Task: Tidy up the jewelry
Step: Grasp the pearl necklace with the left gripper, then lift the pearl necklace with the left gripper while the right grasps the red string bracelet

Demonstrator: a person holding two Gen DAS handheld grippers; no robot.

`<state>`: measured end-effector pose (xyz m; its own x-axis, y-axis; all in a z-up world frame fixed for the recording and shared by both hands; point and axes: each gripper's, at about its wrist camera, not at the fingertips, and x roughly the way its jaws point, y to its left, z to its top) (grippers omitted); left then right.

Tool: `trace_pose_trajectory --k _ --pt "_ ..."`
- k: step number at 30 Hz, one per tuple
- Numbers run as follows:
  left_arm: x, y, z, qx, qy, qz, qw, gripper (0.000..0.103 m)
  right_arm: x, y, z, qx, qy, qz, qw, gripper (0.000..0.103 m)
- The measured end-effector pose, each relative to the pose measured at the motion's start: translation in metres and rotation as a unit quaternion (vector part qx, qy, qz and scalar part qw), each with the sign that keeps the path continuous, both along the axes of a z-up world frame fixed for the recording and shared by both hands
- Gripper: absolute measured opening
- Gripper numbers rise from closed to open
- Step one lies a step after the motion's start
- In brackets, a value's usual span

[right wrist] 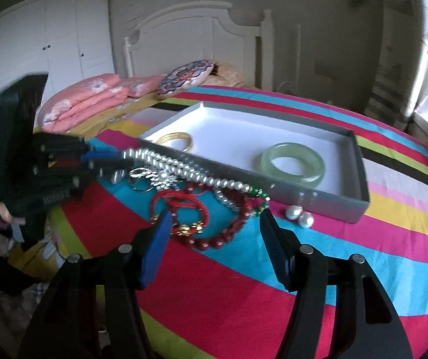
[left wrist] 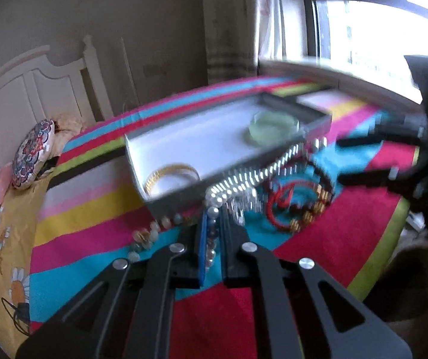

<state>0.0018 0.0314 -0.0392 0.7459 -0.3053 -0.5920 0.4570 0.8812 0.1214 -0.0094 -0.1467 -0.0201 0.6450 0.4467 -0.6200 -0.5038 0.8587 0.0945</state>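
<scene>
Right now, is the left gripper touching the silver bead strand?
Touching. In the right wrist view the left gripper is shut on the end of the silver bead strand; the left wrist view shows beads between its closed pads.

No text, label, brand, number or sign can be read anywhere.

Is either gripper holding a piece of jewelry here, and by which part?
The left gripper is shut on the silver bead strand, pinching one end of it. The right gripper is open above the red bracelets, holding nothing.
</scene>
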Motion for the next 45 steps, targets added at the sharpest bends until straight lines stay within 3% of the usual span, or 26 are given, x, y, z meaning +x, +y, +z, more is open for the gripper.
trace_pose_trajectory --k 3,7,11,15,22,26,30,35,45 --pt "-0.002 0.007 0.022 -0.027 -0.018 0.0 0.9995 0.007 -0.001 0.006 -0.003 0.013 0.021 0.029 0.999 0.056" --pt "-0.002 0.01 0.047 -0.055 -0.037 -0.01 0.9978 0.007 0.001 0.011 -0.008 0.019 0.05 0.048 0.997 0.043" --pt "0.001 0.01 0.067 -0.084 -0.048 -0.025 0.995 0.007 0.004 0.012 -0.007 0.025 0.055 0.049 0.997 0.043" --pt "0.008 0.0 0.084 -0.085 -0.064 -0.039 0.9936 0.007 0.01 0.022 -0.004 0.018 0.055 0.058 0.997 0.041" --pt "0.013 -0.023 0.112 -0.09 -0.096 -0.064 0.9893 0.007 0.026 0.022 -0.01 0.005 0.078 0.041 0.996 0.026" --pt "0.012 -0.031 0.13 -0.089 -0.114 -0.072 0.9869 0.007 0.027 0.029 -0.012 -0.025 0.086 0.05 0.995 0.025" --pt "0.011 -0.033 0.141 -0.093 -0.125 -0.071 0.9852 0.007 0.019 0.047 -0.012 -0.093 0.061 0.069 0.991 0.025" --pt "0.008 -0.027 0.143 -0.101 -0.128 -0.064 0.9846 0.007 0.012 0.054 -0.011 -0.113 0.046 0.079 0.989 0.009" --pt "0.007 -0.012 0.145 -0.104 -0.13 -0.049 0.9848 0.007 0.01 0.028 0.03 -0.015 0.021 0.064 0.998 0.009"
